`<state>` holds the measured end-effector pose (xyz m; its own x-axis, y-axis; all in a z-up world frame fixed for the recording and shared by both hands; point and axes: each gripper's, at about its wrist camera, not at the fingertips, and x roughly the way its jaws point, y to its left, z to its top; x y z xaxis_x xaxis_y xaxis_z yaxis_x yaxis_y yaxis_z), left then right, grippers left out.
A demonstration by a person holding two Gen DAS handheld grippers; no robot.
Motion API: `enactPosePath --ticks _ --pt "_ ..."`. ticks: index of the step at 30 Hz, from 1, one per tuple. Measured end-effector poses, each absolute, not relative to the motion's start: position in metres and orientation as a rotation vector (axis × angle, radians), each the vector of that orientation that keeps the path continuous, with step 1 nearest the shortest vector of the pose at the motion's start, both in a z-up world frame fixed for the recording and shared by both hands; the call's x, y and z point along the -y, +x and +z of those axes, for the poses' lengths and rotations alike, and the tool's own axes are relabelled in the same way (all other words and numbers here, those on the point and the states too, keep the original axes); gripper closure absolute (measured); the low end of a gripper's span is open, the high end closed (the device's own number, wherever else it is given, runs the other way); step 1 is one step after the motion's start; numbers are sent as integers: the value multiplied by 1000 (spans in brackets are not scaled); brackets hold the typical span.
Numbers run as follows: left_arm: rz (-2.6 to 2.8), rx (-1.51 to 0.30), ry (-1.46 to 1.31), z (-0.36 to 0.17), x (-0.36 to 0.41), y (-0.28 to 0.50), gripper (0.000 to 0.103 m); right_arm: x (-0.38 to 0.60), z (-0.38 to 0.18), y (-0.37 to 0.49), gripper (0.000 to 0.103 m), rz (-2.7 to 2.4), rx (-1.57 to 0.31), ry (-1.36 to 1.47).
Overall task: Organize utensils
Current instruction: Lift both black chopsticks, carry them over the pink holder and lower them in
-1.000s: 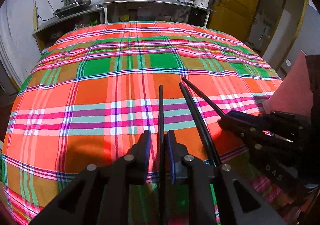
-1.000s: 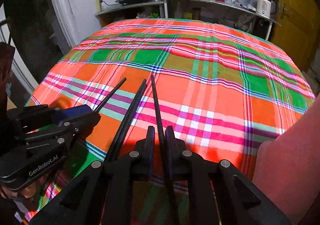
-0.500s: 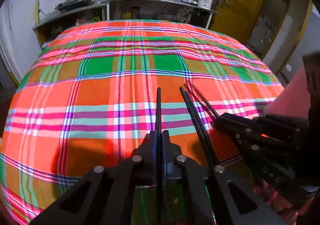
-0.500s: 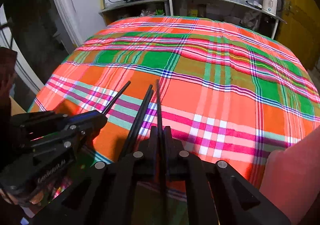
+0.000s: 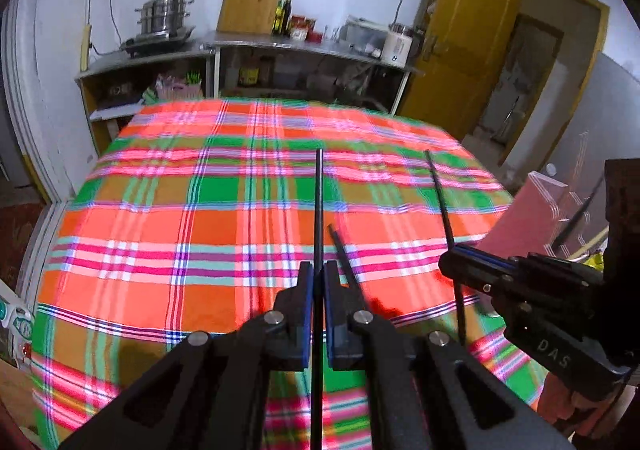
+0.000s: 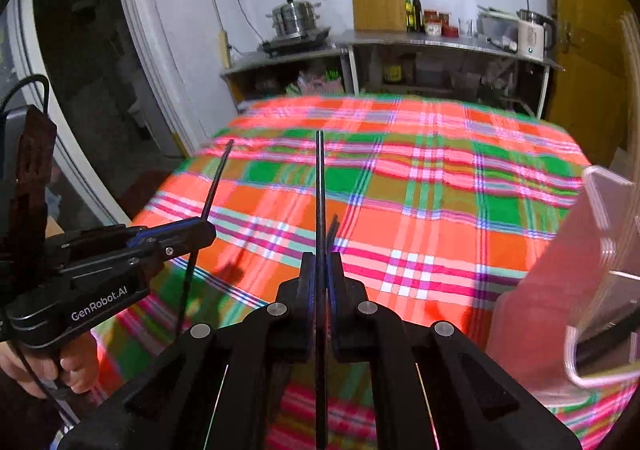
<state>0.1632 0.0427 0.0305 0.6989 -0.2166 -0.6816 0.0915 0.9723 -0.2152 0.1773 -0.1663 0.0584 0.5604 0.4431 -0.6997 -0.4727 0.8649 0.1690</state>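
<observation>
Plaid cloth point(image 5: 168, 234), orange, green and pink, covers the whole table; its far edge runs close to a metal counter point(image 5: 304, 45) along a white wall. On the counter: a stacked steel steamer pot point(image 5: 164, 15) at the left end, a wooden cutting board point(image 5: 250, 1) leaning on the wall, dark bottles point(image 5: 283, 14) and red jars beside it, a white kettle point(image 5: 398, 45) at the right end. Shelves under the counter hold mixed goods, too blurred to name. Yellow door point(image 5: 460, 49) to the right of the counter.

Clear acrylic holder point(image 6: 600, 274) with a pinkish panel stands at the table's right edge; something dark lies low inside it, unclear what.

Left gripper point(image 5: 318, 290): jaws pinched tight on a black chopstick point(image 5: 318, 209), which points straight ahead above the cloth's near half. Right gripper point(image 6: 319, 282): jaws likewise closed on a second black chopstick point(image 6: 319, 189), also lifted and pointing forward. From each camera the other gripper shows off to the side, its stick tilted up. One more chopstick point(image 5: 342, 254) lies on the cloth near the near edge, just right of the left gripper's fingers point(image 5: 334, 290).
</observation>
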Motion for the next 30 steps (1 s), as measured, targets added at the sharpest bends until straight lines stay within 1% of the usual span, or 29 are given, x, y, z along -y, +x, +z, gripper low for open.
enactPosePath --ticks 12,19,30 --pt "-229 -686 -184 82 -33 127 97 202 111 136 98 530 -687 16" --pt "-252 -677 -196 91 -26 114 97 222 123 119 98 515 -651 52" --pt "-326 -702 -201 92 2 98 97 266 123 94 98 454 -647 113"
